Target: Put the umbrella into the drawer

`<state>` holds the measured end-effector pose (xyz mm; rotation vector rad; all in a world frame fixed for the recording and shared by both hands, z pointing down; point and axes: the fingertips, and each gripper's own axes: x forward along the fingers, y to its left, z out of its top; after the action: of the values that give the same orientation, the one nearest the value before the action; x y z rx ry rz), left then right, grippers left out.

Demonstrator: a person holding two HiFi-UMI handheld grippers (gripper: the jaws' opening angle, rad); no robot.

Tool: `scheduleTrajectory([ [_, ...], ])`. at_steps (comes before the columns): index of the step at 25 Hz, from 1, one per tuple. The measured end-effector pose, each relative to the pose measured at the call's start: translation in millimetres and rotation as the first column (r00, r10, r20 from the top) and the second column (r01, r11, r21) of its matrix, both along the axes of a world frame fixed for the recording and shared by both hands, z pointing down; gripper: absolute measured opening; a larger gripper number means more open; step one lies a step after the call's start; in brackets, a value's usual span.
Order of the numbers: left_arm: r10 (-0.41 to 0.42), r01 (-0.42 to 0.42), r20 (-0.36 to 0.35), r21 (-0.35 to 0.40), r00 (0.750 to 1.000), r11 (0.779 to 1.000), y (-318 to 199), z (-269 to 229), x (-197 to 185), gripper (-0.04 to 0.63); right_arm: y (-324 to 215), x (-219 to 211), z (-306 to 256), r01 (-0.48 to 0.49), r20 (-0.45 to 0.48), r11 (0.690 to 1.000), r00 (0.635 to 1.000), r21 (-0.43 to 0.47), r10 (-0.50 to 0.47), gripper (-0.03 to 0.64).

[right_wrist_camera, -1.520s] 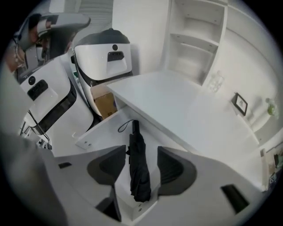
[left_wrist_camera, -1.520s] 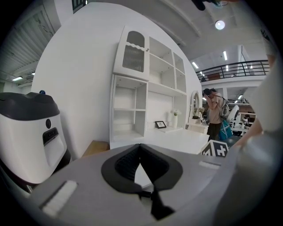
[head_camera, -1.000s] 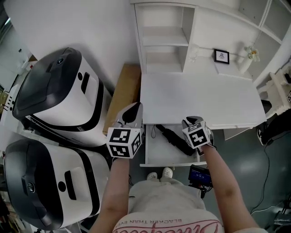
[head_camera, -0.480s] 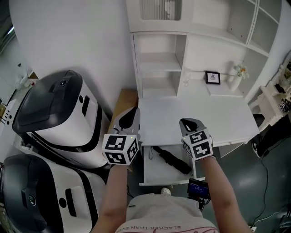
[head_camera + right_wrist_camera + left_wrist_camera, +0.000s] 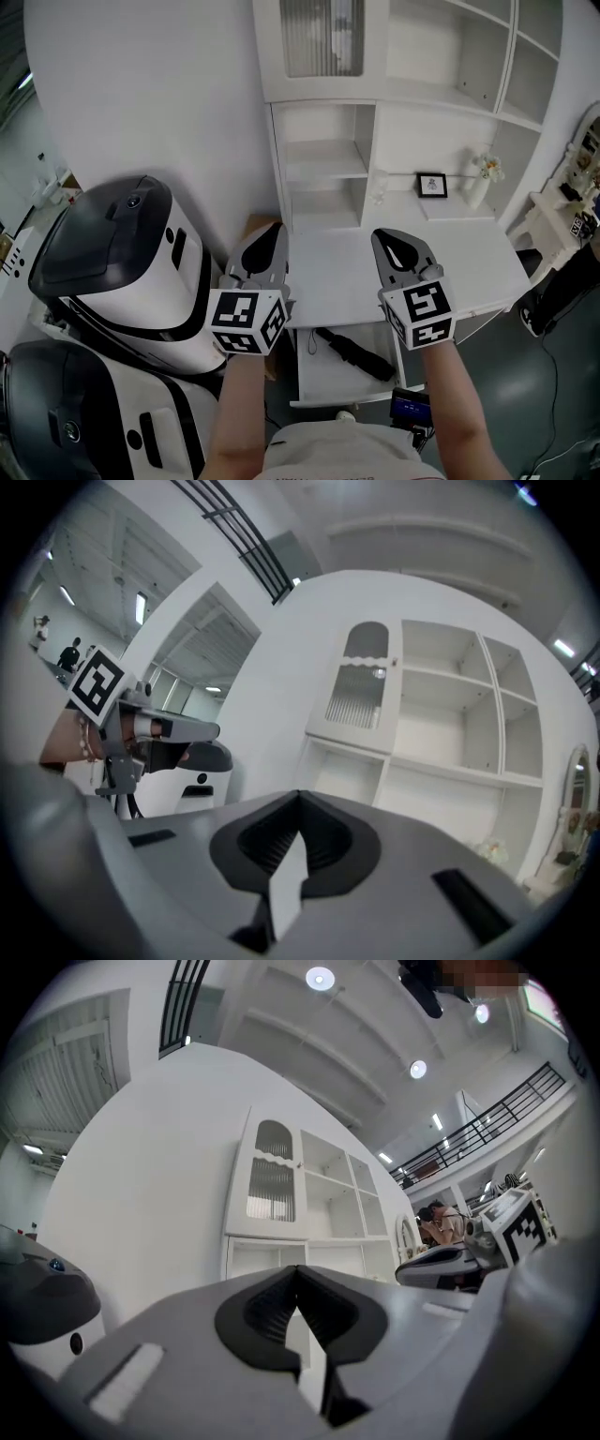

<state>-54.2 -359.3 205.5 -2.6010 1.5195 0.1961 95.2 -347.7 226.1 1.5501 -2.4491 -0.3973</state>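
step: black folded umbrella point(image 5: 354, 341) judged placed in open white drawer point(image 5: 323, 375) | left gripper point(image 5: 270, 234), right gripper point(image 5: 389, 240): jaws together; empty | drawer to be pushed shut squarely

White shelf unit point(image 5: 394, 122) straight ahead of both pairs of jaws, with a ribbed glass door point(image 5: 323, 36) up top. Framed picture point(image 5: 432, 185) and flower vase point(image 5: 480, 180) beyond the right jaws. White-and-black machine point(image 5: 117, 258) left of the left jaws; second machine point(image 5: 84, 412) behind them.
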Motion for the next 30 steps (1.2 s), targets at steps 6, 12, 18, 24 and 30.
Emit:
scheduleTrajectory([
  [6,0.005,-0.005,0.009,0.062,1.0,0.998,2,-23,4,0.009,9,11,-47,-0.026,0.057,0.994,0.998,0.107,0.02,0.008],
  [12,-0.041,0.034,0.064,0.109,0.997,0.994,-3,-37,0,0.009,15,25,-76,-0.058,0.094,0.987,0.995,0.149,0.045,0.006],
  [18,-0.089,0.073,0.107,0.143,0.99,0.987,-6,-49,-5,0.009,17,43,-85,-0.095,0.136,0.985,0.988,0.141,0.075,0.006],
  [24,-0.103,0.089,0.097,0.145,0.99,0.985,-7,-53,-10,0.009,18,53,-90,-0.112,0.136,0.983,0.986,0.143,0.092,0.006],
  [30,-0.116,0.101,0.101,0.142,0.988,0.985,-5,-53,-16,0.009,18,57,-92,-0.113,0.126,0.983,0.987,0.142,0.095,0.006],
])
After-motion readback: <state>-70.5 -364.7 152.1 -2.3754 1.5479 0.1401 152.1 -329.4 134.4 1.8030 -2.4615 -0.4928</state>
